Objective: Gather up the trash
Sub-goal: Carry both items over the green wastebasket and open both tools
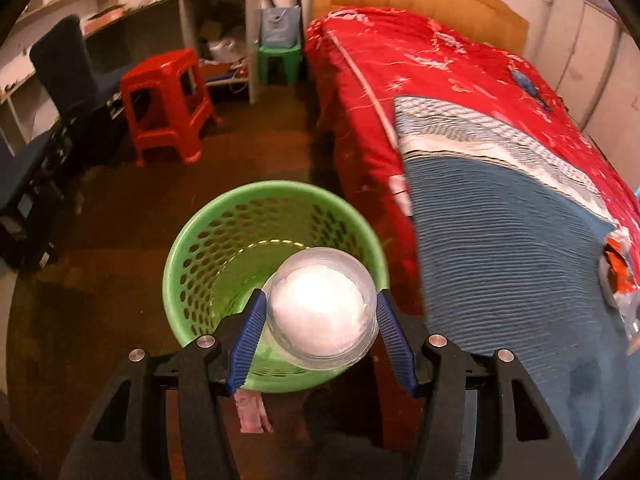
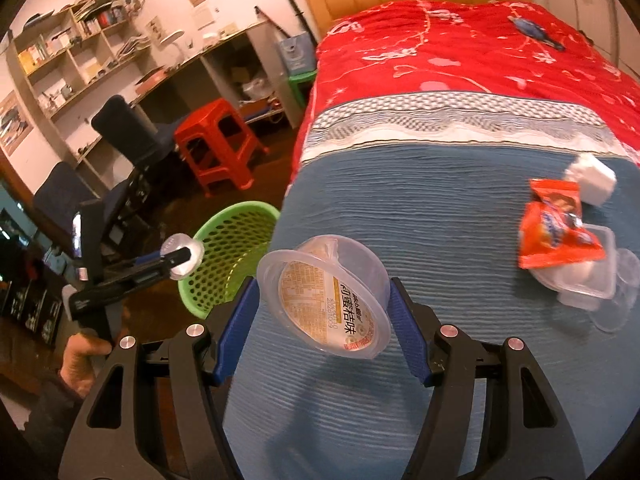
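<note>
Above the green basket [image 1: 224, 248], which stands on the floor just beside the bed [image 2: 440, 220], the left tool [image 1: 320, 312] hangs with a small clear cup [image 1: 320, 308] pinched across its sides, something white showing inside. Its pads [image 1: 250, 328] press on the cup's wall at roughly half its spread. The right tool [image 2: 324, 304] is on the bed side of the basket, over the blue blanket [image 2: 400, 208], clamped on a larger clear plastic cup [image 2: 324, 296] with a printed foil lid; the cup sits tilted, lid toward the camera.

Both cups look thin, light and springy. I would guess they flex under a hard squeeze and could slip on their smooth walls, so a hold across the widest band just under the rim, as now, seems soundest.

Farther from the basket, across the blanket, more litter lies together: an orange wrapper [image 2: 560, 228] resting on a clear tray [image 2: 584, 284], and a white crumpled lump [image 2: 592, 180] just beyond. The wrapper looks limp and crinkly, best pinched at an edge; the tray is stiff enough to take by its rim.
</note>
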The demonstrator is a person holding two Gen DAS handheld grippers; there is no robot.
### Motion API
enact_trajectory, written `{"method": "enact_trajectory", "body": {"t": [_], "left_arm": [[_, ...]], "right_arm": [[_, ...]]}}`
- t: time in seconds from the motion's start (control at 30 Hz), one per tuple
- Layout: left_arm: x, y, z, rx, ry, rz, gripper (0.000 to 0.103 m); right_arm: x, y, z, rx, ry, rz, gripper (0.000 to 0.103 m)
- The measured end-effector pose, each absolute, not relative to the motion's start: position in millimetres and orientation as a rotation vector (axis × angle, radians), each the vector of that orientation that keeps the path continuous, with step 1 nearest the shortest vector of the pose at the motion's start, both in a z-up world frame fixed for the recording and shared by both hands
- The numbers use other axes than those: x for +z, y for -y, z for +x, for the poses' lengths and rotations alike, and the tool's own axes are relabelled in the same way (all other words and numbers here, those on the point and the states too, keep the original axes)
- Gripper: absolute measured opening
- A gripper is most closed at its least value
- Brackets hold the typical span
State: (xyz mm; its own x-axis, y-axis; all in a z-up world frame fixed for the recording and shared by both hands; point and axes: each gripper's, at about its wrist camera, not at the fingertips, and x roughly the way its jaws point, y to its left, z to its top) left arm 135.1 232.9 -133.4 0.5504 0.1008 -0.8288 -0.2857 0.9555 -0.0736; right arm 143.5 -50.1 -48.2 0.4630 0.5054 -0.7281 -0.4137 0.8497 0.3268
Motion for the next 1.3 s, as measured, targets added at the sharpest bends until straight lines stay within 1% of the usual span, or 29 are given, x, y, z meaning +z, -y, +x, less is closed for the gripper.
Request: {"method": "enact_trajectory", "body": {"t": [0.07,0.1,0.13,0.2,0.27,0.73,1.07,1.1,1.17,1.27,1.3], "left_arm": [[-140.6,-239.9,137.8,0.242,-0.975,-0.224,0.056],[-142.6,-243.6,138.3,0.246,-0.979,-0.231,0.064],[-144.5,-246.9,138.4,0.259,-0.979,-0.235,0.069],[-147.7,-253.3,136.2,0.266,-0.974,-0.247,0.069],[-149.7,-260.5,132.3,0.275,-0.977,-0.267,0.072],[-146.3,-291.0,81.0,0.351,-0.93,-0.357,0.072],[-151.0,-303.0,64.0,0.372,-0.928,-0.384,0.072],[-151.5,-303.9,62.9,0.372,-0.929,-0.387,0.072],[-152.5,-304.0,61.6,0.371,-0.931,-0.393,0.072],[-152.7,-304.0,60.4,0.371,-0.931,-0.395,0.073],[-152.6,-303.8,60.6,0.372,-0.931,-0.396,0.077]], "right_arm": [[-49.2,38.3,145.7,0.581,-0.936,0.096,0.065],[-49.9,32.8,147.3,0.587,-0.938,0.088,0.065],[-50.1,28.7,148.5,0.593,-0.94,0.084,0.065],[-51.1,15.3,152.9,0.612,-0.945,0.073,0.065],[-51.4,3.4,156.0,0.629,-0.947,0.062,0.065],[-64.8,-96.3,175.2,0.78,-0.999,-0.017,0.065],[-82.1,-149.9,184.5,0.843,-1.045,-0.03,0.066],[-82.3,-152.9,185.0,0.846,-1.046,-0.024,0.066],[-80.1,-155.2,185.1,0.854,-1.041,-0.011,0.075],[-74.6,-153.2,183.6,0.864,-1.022,0.006,0.077],[-72.6,-150.6,183.2,0.86,-1.019,0.005,0.077]]}}
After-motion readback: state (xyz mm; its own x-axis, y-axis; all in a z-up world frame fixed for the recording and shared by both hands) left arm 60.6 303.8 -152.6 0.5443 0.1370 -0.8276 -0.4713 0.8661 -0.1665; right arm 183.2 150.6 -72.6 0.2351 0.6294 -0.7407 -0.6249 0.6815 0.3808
